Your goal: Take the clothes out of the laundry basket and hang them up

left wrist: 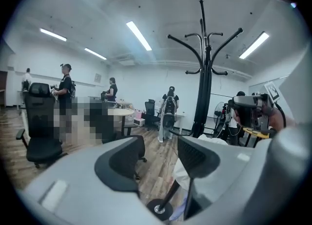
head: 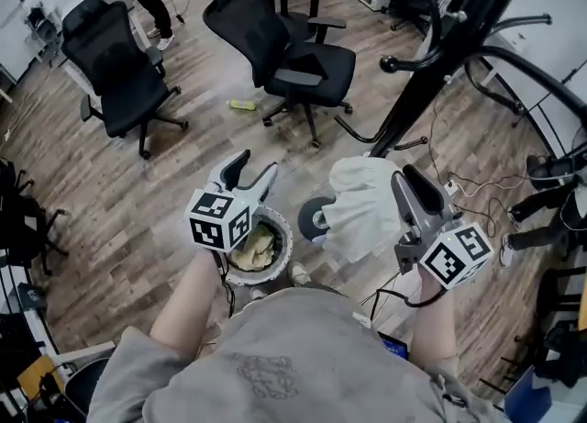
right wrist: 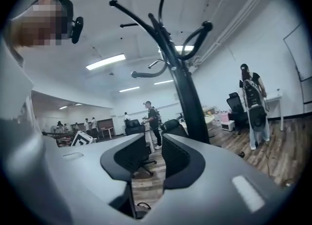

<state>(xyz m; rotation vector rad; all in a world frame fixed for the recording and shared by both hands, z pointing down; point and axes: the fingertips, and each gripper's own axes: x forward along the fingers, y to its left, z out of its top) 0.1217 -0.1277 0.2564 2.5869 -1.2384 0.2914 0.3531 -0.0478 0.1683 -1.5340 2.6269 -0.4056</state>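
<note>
The tall black metal coat stand (head: 429, 71) has thin curved hooks, the upper ones bare, so the job looks barely begun. A soft white garment (head: 362, 205) droops just beside the right claw (head: 408, 178), whose jaws stand narrowly apart with nothing between; what holds it I cannot tell. The round white basket (head: 286, 239) holds crumpled yellowish clothes (head: 255, 249). The left claw (head: 255, 166) gapes wide, empty

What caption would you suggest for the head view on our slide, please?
Left gripper over the laundry basket, white cloth beside the right gripper, coat rack just ahead.
</note>
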